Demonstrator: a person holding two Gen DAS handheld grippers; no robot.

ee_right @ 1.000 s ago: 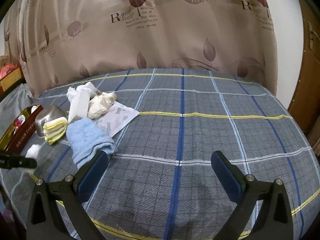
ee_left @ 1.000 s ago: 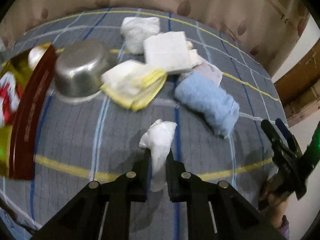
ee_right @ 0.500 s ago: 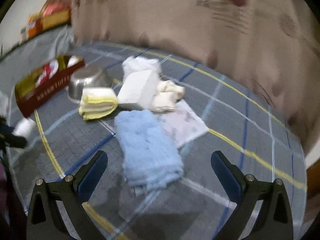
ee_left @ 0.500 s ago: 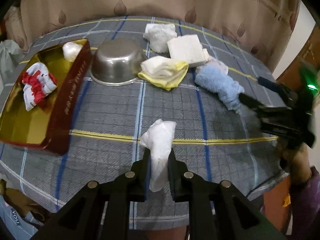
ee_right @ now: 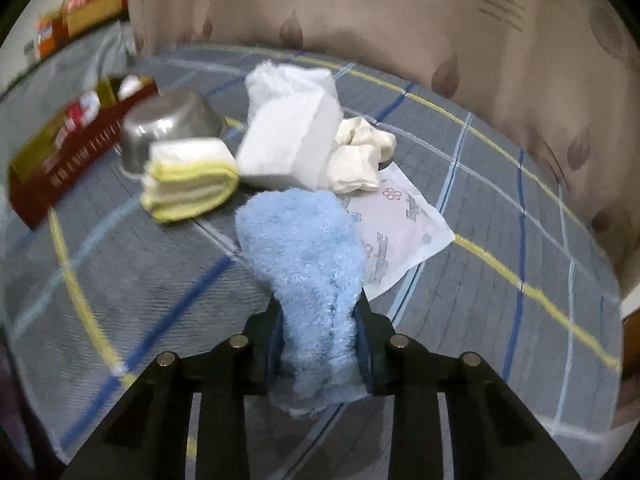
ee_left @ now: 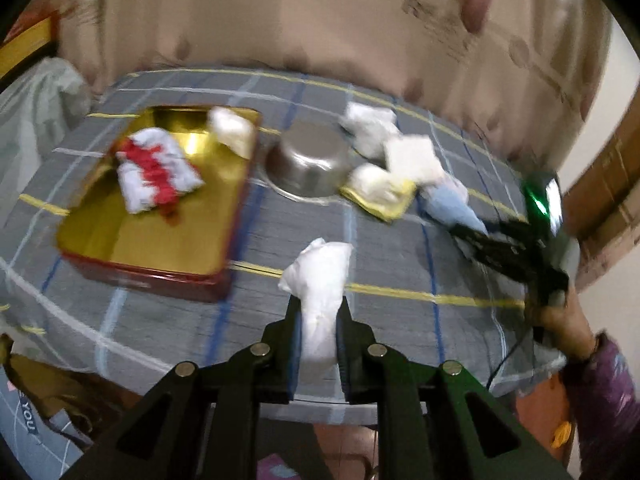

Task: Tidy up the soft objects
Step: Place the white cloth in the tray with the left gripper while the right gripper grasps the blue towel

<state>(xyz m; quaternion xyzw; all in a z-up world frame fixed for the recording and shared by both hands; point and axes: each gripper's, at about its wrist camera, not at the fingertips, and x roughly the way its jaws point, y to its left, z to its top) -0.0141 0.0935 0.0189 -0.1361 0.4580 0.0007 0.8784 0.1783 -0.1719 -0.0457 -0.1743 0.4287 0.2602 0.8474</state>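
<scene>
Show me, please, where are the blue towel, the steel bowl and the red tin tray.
blue towel point(ee_right: 308, 248): right wrist view, on its fluffy middle, above the pads.
steel bowl point(ee_left: 310, 164): left wrist view, on its upturned side wall.
red tin tray point(ee_left: 160, 236): left wrist view, on its bare gold floor.

dim indoor light | motion blur (perhaps worst leftward) | fisheye-bent edges, dark corners
</scene>
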